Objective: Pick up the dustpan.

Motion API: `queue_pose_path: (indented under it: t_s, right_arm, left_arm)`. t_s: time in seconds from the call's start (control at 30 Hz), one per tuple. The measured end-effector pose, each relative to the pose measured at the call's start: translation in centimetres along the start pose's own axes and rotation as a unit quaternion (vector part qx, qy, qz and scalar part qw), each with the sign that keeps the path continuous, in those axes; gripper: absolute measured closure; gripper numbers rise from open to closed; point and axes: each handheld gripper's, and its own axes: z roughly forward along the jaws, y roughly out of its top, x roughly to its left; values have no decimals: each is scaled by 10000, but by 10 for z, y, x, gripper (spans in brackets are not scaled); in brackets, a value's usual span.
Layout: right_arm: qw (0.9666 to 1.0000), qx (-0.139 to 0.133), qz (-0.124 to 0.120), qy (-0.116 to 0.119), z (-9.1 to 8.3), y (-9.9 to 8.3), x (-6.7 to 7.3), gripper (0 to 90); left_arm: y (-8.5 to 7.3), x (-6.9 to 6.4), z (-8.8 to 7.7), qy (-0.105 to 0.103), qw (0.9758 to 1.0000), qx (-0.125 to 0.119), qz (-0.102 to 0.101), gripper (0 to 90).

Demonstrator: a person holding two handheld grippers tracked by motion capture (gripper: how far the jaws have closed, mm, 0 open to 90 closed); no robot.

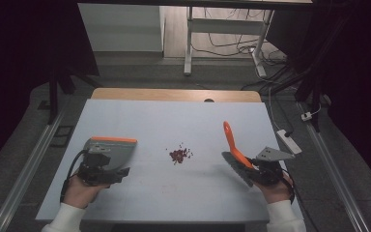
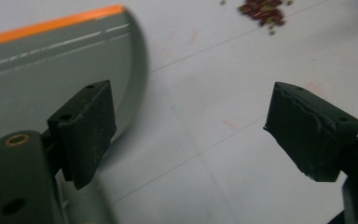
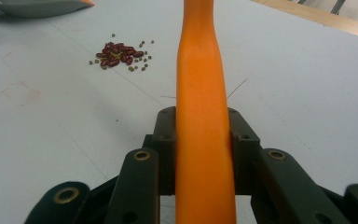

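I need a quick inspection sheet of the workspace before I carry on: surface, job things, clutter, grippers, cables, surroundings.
Surface: pale table top, flat, faint marks, wooden edge at the far side.
Job's things: small pile of red and green beans mid-table; grey dustpan with orange edge at the left; orange-handled brush at the right, handle tilted up.
Clutter: nothing seen beyond a few stray beans around the pile.
Grippers: left gripper open, one jaw over the dustpan; right gripper shut on the brush handle.
Cables: one trails from each gripper; loose cables on the floor beyond the table.
Surroundings: white desk frame behind, white power strip off the right edge, dark sides.
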Motion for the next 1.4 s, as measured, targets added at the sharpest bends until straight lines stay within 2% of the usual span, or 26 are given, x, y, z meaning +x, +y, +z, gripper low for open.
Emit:
queue_pose_path:
  t_s: [0.1,0.13,0.3,0.47,0.5,0.6,0.67,0.9,1.03,1.13,1.37,1.4]
  right_arm:
    - [10000,10,9,1,0,0,0,699]
    - [10000,10,9,1,0,0,0,699]
    - [10000,35,-87,27,2,0,2,699]
    - [9999,28,-95,49,2,0,2,699]
    - [9999,32,-99,51,3,0,2,699]
    - [9999,42,-97,53,3,0,3,699]
    - [9999,46,-99,58,3,0,3,699]
    - [9998,109,-128,51,5,-1,4,699]
    - [9998,124,-124,43,6,-1,4,699]
    - [9998,129,-123,40,6,-1,4,699]
    - [9998,138,-116,39,6,-1,4,699]
    - [9998,136,-114,36,6,-1,4,699]
  left_arm:
    - [-9,15,-3,165,9992,28,-374,168]
    - [-9,15,-3,165,9992,28,-374,168]
    - [-15,28,-2,255,9973,194,-660,169]
    - [-20,38,1,368,9944,394,-910,169]
    - [-20,38,1,368,9944,394,-910,168]
    - [-21,43,2,256,9918,496,-1147,170]
    - [-22,45,4,283,9906,544,-1226,176]
    - [-27,52,12,408,9887,750,-1236,187]
    - [-29,53,18,204,9883,827,-1264,192]
    - [-30,54,21,135,9872,884,-1319,210]
    - [-33,58,27,131,9859,942,-1377,263]
    - [-33,60,29,150,9849,958,-1436,277]
